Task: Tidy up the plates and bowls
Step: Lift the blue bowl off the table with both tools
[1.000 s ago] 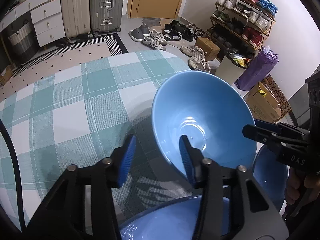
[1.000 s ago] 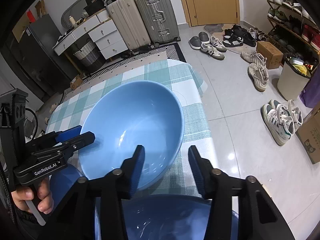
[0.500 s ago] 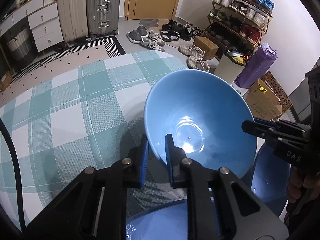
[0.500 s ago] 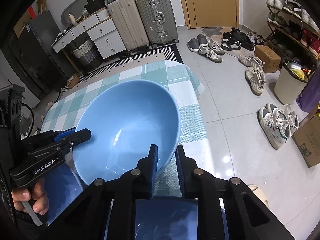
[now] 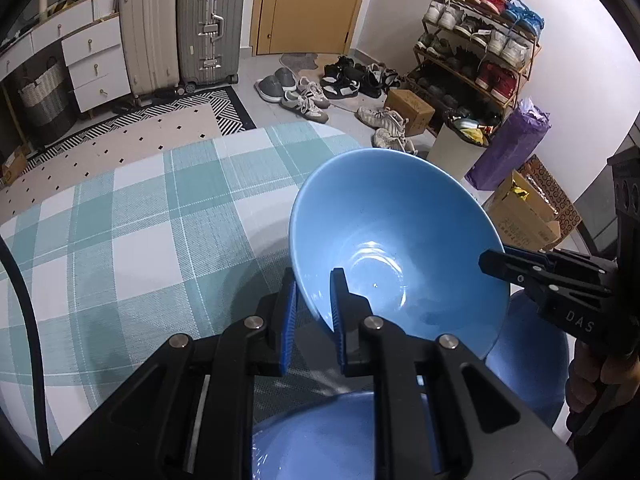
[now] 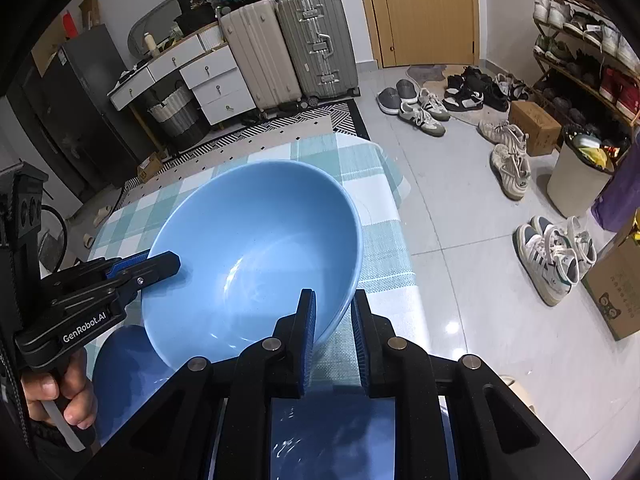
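You held the bowl (image 5: 394, 236) tilted above the bench (image 5: 132, 236), near its right edge, with both claws pinched onto opposite sides of its rim: the left claw (image 5: 313, 312) on the near-left rim, the right claw (image 6: 334, 334) on the rim toward the bench's edge. Each grip looked shallow on smooth glaze, so uneven pull between your hands could have let the rim slide free. Other blue dishes (image 6: 120, 376) lay directly below, and a slip there risked chipping them or sending the bowl to the tiled floor (image 6: 460, 264).

Suitcases (image 5: 182, 28), shoe rack (image 5: 476, 52), tiled floor (image 6: 460, 248)
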`<action>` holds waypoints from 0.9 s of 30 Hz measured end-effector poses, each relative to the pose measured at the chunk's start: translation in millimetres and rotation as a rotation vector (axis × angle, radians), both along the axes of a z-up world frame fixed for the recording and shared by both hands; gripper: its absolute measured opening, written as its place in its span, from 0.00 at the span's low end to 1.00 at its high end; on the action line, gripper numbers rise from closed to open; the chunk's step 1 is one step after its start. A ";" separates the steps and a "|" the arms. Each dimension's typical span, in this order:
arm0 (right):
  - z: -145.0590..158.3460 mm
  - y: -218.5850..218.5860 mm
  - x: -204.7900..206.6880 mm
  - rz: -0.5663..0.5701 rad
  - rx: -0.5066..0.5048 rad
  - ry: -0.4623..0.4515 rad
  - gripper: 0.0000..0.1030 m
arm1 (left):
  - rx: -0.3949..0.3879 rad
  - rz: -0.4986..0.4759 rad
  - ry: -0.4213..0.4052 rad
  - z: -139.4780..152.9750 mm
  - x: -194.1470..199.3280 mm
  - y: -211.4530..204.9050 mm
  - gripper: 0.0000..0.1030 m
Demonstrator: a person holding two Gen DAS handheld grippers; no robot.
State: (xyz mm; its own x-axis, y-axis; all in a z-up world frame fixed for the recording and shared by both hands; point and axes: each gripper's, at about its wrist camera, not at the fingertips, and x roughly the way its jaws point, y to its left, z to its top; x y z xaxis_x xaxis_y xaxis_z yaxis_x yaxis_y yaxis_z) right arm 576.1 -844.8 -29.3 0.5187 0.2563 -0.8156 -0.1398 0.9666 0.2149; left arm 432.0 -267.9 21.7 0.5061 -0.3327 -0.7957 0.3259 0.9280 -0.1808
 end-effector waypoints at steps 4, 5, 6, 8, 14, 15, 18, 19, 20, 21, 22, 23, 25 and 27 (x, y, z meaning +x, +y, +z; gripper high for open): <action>10.9 0.8 -7.7 -0.001 0.001 -0.021 0.18 | -0.003 0.000 -0.021 12.0 -7.9 1.8 0.13; 13.3 0.8 -9.4 0.000 0.000 -0.026 0.18 | -0.006 0.001 -0.025 15.5 -10.0 2.5 0.13; 16.9 0.3 -11.9 -0.003 0.003 -0.035 0.18 | -0.010 0.002 -0.029 18.6 -11.8 3.0 0.13; 23.3 1.2 -16.6 -0.002 0.001 -0.048 0.18 | -0.015 0.003 -0.039 25.8 -16.5 3.9 0.13; 43.8 -0.2 -33.2 0.000 0.002 -0.086 0.18 | -0.026 0.004 -0.068 47.7 -35.5 8.0 0.13; 47.1 -0.4 -36.5 0.000 0.003 -0.092 0.18 | -0.028 0.004 -0.074 52.4 -40.0 9.0 0.13; 56.2 -0.1 -45.5 0.003 0.004 -0.107 0.18 | -0.030 0.005 -0.089 64.6 -51.6 9.8 0.13; 58.0 -0.8 -47.4 0.004 0.006 -0.110 0.18 | -0.030 0.005 -0.093 68.6 -55.7 10.3 0.13; 60.3 -1.4 -49.7 0.005 0.007 -0.114 0.18 | -0.031 0.005 -0.099 73.0 -60.5 11.2 0.13; 63.5 -1.1 -53.0 0.007 0.008 -0.120 0.18 | -0.030 0.006 -0.105 77.2 -65.0 11.7 0.13; 66.3 -0.6 -55.9 0.008 0.009 -0.124 0.18 | -0.030 0.006 -0.109 80.3 -67.9 11.8 0.13; 68.6 -0.6 -58.6 0.010 0.009 -0.128 0.18 | -0.030 0.007 -0.112 83.5 -71.0 12.3 0.13; 72.7 1.2 -64.6 0.013 0.009 -0.132 0.18 | -0.029 0.009 -0.121 91.5 -81.1 13.7 0.13; 77.9 1.1 -71.3 0.018 0.011 -0.140 0.18 | -0.030 0.011 -0.127 98.2 -90.3 14.6 0.13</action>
State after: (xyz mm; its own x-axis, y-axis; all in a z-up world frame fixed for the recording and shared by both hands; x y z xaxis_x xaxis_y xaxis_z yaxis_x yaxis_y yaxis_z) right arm 504.8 -843.8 48.6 0.6227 0.2747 -0.7326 -0.1860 0.9615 0.2025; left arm 341.7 -253.3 120.0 0.6061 -0.3494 -0.7146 0.3381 0.9263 -0.1662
